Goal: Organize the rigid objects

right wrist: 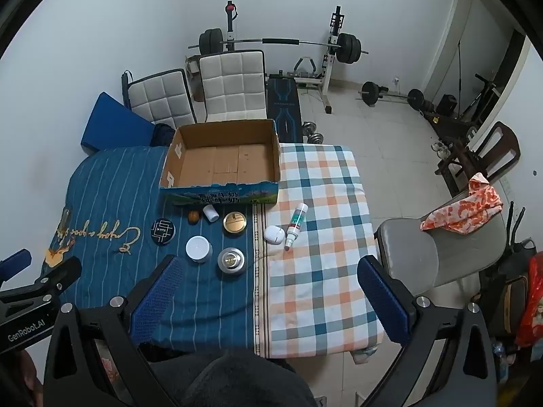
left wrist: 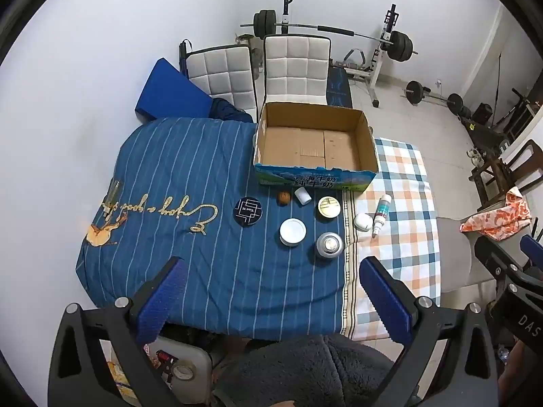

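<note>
An empty cardboard box (left wrist: 315, 142) (right wrist: 222, 161) stands at the far side of the cloth-covered table. In front of it lie a black round tin (left wrist: 248, 211) (right wrist: 164, 231), a walnut (left wrist: 284, 198) (right wrist: 193, 217), a small white bottle (left wrist: 302, 195) (right wrist: 211, 212), a gold-lidded tin (left wrist: 329, 207) (right wrist: 235, 223), a white jar (left wrist: 292, 232) (right wrist: 198, 248), a silver tin (left wrist: 330, 245) (right wrist: 231, 260), a white earbud case (left wrist: 362, 222) (right wrist: 274, 234) and a spray bottle (left wrist: 380, 213) (right wrist: 296, 224). My left gripper (left wrist: 271, 288) and right gripper (right wrist: 271, 288) are open, empty, above the near table edge.
Two white padded chairs (left wrist: 295, 68) and a blue cushion (left wrist: 169, 91) stand behind the table. A grey chair (right wrist: 437, 254) with an orange cloth (right wrist: 465, 210) is at the right. Barbell rack (right wrist: 271, 42) and weights stand at the back.
</note>
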Tool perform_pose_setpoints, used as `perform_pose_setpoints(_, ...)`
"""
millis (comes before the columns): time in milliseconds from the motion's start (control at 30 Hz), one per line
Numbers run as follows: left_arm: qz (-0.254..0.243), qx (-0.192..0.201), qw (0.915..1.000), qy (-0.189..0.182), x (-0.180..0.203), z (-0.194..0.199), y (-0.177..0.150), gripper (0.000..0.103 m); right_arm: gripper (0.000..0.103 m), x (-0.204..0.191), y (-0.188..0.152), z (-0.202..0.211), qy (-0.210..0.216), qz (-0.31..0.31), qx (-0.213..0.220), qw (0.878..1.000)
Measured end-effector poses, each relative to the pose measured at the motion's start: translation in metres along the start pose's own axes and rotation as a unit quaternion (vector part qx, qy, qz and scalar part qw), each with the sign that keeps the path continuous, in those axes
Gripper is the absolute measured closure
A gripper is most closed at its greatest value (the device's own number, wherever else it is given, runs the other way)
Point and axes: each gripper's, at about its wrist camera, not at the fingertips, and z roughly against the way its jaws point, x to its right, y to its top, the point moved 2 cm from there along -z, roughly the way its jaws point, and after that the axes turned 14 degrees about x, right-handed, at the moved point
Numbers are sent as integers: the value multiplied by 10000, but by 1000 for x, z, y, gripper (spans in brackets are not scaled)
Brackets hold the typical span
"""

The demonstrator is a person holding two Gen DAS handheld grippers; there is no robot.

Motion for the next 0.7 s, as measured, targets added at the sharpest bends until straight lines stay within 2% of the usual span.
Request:
perform_pose_setpoints(267,35,42,10000,-62,3,0,1,0,0,-1,-9,5,5,-52,66,10000)
perform_pose_setpoints(367,41,53,10000,-71,3,1,6,0,0,6,6,8,-2,-61,70,10000)
perform_pose_setpoints(700,75,126,9998,-133,2,13,8,0,0,1,4,18,-92,-2,220,9997)
